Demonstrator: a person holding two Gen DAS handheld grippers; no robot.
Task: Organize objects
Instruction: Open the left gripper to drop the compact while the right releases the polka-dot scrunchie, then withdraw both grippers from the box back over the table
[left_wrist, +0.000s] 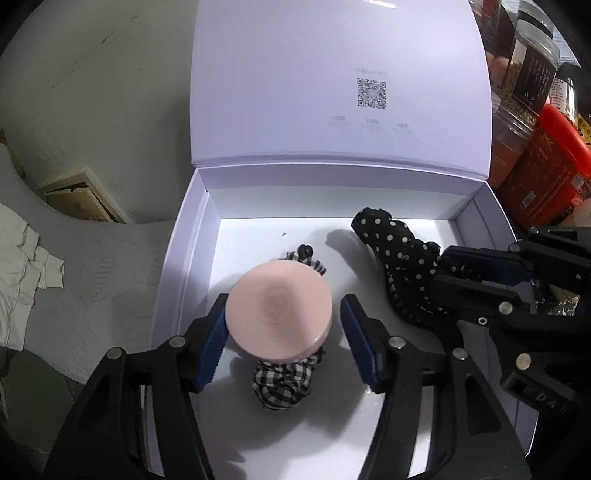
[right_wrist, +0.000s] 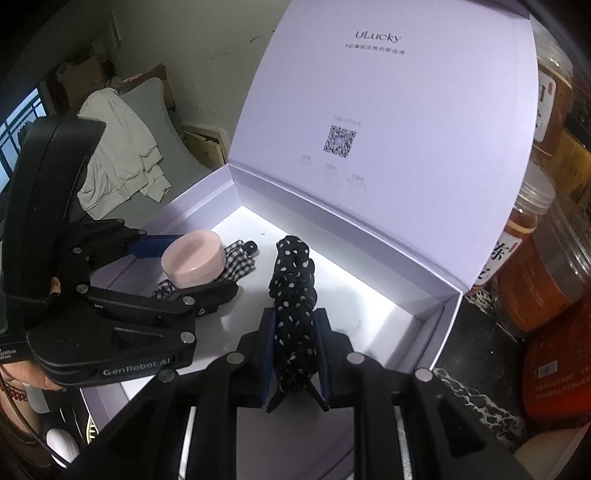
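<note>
- Between the blue pads of the left gripper (left_wrist: 282, 334), low in the centre of the left wrist view, sits the pink round tin (left_wrist: 279, 314); it rests on a checked hair tie (left_wrist: 284, 384) on the floor of the open white box (left_wrist: 177, 295)
- Left jaws stand spread: one pad lies against or just beside the tin's left edge, while a clear gap shows between the other pad and the tin's right edge, so the tin is judged released, not pinched
- Right gripper (right_wrist: 295, 350), at lower centre of the right wrist view, is pressed together on the spotted hair tie (right_wrist: 293, 280); the cloth is squeezed between both pads
- Long axis of the spotted hair tie runs from the jaws up the frame toward the back wall of the box; its far end appears to rest on or close above the box floor, though contact cannot be confirmed
- Placement space: bare floor lies to the right of the spotted hair tie, up to the right wall of the box; the tin and checked hair tie lie to the left, near but apart
- Obstructions: the raised lid (right_wrist: 388, 110) stands behind, and jars (right_wrist: 546, 280) crowd the outside of the right wall
- Judged risk: the two grippers work close together inside the box, so withdrawal calls for a straight lift
</note>
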